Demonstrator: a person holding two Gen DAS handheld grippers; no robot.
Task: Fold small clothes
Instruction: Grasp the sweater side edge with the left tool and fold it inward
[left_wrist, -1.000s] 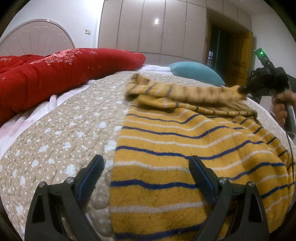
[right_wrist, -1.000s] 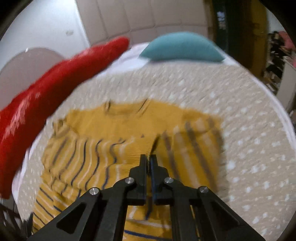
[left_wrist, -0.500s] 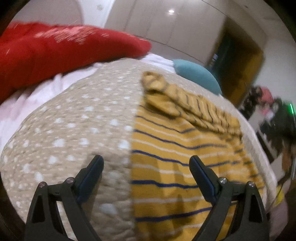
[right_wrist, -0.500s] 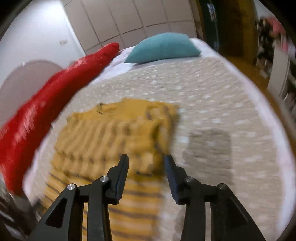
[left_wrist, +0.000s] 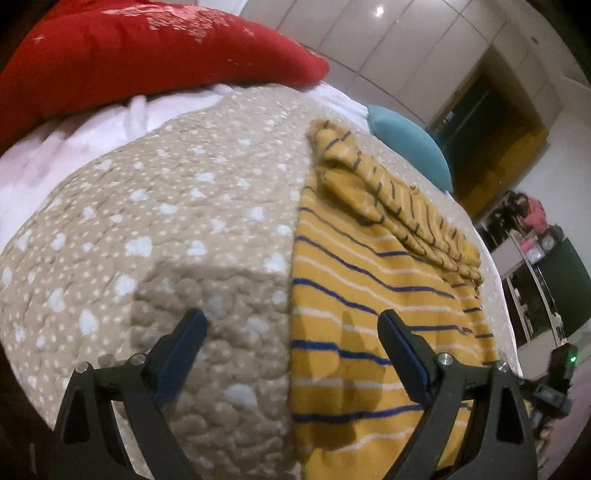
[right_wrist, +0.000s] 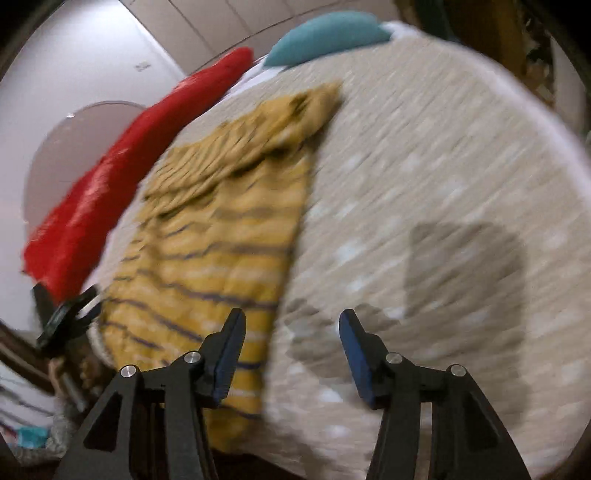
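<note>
On my left I see the red pillow (left_wrist: 147, 55) at the head of the bed (left_wrist: 147, 221). My left gripper (left_wrist: 291, 339) hangs over the near edge of the quilt with its jaws released, and nothing is between them. The yellow striped sweater (left_wrist: 369, 314) lies flat on the bed, with both sleeves folded across its upper part. My right gripper (right_wrist: 291, 343) is over the sweater's right edge; its jaws are opening and they hold nothing. The teal pillow (right_wrist: 328, 37) lies beyond.
</note>
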